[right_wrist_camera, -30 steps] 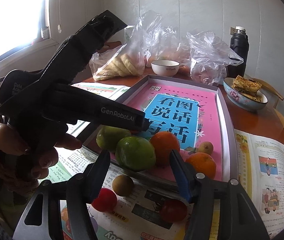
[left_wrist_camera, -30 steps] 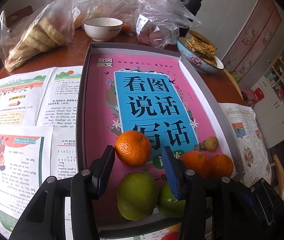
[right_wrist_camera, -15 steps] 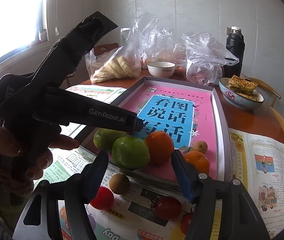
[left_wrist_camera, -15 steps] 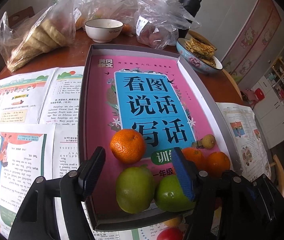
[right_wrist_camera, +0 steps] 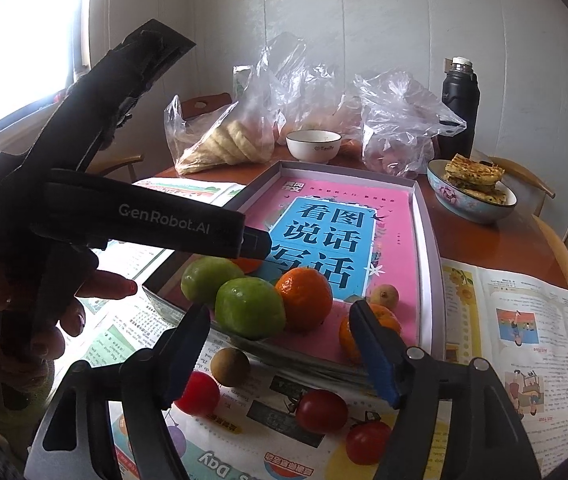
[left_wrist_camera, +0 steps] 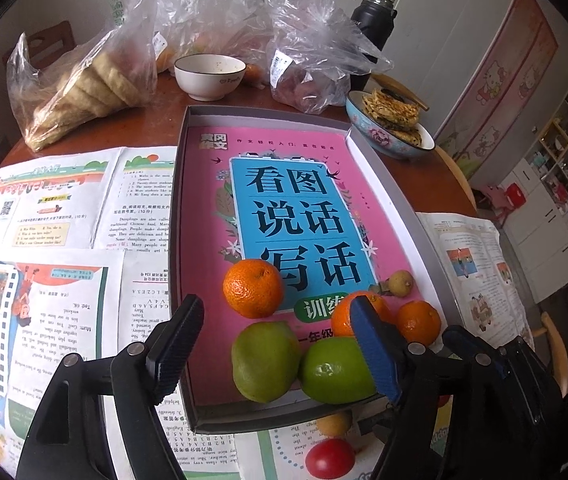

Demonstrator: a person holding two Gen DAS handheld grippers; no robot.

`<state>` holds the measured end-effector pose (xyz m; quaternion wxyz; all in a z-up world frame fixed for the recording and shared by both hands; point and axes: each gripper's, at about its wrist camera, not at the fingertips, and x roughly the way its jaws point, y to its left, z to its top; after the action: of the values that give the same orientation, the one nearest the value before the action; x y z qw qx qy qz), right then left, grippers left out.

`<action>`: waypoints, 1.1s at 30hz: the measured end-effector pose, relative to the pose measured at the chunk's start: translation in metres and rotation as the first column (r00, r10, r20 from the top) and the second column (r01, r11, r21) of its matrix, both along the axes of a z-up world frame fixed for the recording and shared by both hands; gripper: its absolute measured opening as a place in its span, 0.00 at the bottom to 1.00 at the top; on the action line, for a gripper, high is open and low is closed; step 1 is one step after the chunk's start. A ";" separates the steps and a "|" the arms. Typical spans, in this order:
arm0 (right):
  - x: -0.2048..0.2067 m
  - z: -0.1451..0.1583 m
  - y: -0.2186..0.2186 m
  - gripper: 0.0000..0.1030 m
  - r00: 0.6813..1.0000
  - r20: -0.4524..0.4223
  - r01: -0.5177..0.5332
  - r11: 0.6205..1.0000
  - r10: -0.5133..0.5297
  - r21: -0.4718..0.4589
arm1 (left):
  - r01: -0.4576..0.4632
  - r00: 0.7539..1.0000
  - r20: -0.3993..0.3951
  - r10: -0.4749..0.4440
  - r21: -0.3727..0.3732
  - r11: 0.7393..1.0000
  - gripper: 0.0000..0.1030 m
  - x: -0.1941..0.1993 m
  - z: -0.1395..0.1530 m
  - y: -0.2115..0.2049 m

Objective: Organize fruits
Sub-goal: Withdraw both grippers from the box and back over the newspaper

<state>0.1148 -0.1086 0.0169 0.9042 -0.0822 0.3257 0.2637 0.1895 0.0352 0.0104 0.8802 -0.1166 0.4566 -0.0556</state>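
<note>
A round reddish-brown wooden table (left_wrist_camera: pixel 156 120) is carrying everything, with printed newspaper sheets (left_wrist_camera: pixel 44 216) covering its near and left parts. A shallow grey cardboard tray (left_wrist_camera: pixel 175 240) lined with a pink and blue book cover is lying down the middle; its far half is sitting bare, giving open room, while fruit is crowding the near end. Two green round citrus fruits (left_wrist_camera: pixel 266 360) are pressing together against the tray's near rim, three orange mandarins (left_wrist_camera: pixel 253 288) are sitting just beyond them, and a small tan longan (left_wrist_camera: pixel 401 282) is lying near the right wall. Outside the near rim, on the paper, a brown longan (right_wrist_camera: pixel 230 367) and three red cherry tomatoes (right_wrist_camera: pixel 321 411) are lying loose. The left gripper (left_wrist_camera: pixel 272 356) is hovering over the green fruits, jaws spread wide, holding nothing. The right gripper (right_wrist_camera: pixel 284 350) is hanging wide apart above the loose fruit, gripping nothing.
</note>
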 end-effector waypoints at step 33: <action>-0.004 0.023 -0.023 0.77 0.998 0.043 0.042 0.999 -0.042 -0.001 | -0.021 0.998 0.055 0.020 0.016 1.000 0.78 -0.049 0.027 0.006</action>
<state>0.1106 -0.1315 0.0403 0.9163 -0.0819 0.3079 0.2426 0.1401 0.0417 0.0371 0.8939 -0.1125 0.4315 -0.0461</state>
